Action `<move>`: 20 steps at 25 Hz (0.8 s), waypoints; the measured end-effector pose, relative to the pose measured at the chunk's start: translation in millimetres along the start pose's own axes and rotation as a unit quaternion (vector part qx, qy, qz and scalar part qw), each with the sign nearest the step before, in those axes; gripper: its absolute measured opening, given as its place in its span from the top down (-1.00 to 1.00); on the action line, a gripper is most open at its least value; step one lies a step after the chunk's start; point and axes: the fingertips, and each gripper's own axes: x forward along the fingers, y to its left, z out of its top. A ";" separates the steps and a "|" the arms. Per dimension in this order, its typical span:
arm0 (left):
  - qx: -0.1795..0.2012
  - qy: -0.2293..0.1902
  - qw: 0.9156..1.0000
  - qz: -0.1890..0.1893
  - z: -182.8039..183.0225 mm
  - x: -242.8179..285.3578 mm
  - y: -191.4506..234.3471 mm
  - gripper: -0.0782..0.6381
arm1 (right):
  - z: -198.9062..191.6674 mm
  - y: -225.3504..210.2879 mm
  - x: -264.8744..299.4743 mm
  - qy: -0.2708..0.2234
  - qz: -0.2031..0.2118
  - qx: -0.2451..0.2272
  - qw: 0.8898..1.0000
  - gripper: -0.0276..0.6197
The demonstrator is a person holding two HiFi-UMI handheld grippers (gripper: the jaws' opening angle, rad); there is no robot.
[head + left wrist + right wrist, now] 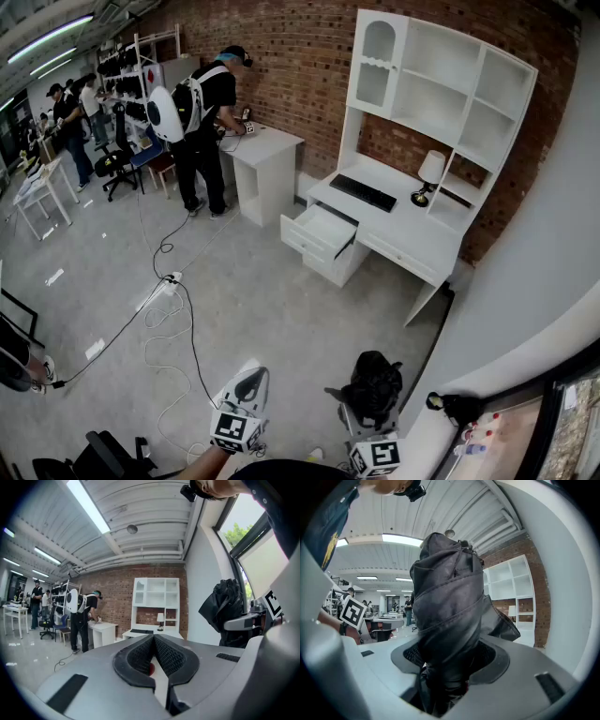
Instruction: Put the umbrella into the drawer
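Observation:
A folded black umbrella (447, 620) stands upright between the jaws of my right gripper (449, 660), which is shut on it. In the head view the umbrella (373, 384) shows at the bottom centre-right, above the right gripper (370, 427). My left gripper (246, 394) is beside it on the left, shut and empty; its pads (165, 654) meet at the tips in the left gripper view. The white desk (403, 225) with a hutch stands far ahead against the brick wall. Its upper left drawer (319, 232) is pulled open.
A person (202, 122) works at a small white table (267, 155) left of the desk. A keyboard (362, 192) and a lamp (429, 176) sit on the desk. Cables (173, 309) trail over the grey floor. A white wall (525, 281) runs along the right.

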 end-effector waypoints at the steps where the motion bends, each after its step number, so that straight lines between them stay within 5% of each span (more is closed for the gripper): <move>1: 0.006 -0.004 1.000 0.002 4.0 6.8 -13.6 0.73 | -2.0 -15.8 -2.4 0.002 0.001 0.001 1.000 0.18; 7: 0.014 -0.019 1.000 -0.005 10.4 47.4 -81.7 0.73 | -6.7 -96.1 -34.0 0.009 -0.018 0.006 1.000 0.19; 20: 0.015 -0.031 0.999 0.034 26.0 44.9 -115.4 0.73 | 8.7 -118.7 -42.5 -0.027 0.036 0.011 0.999 0.18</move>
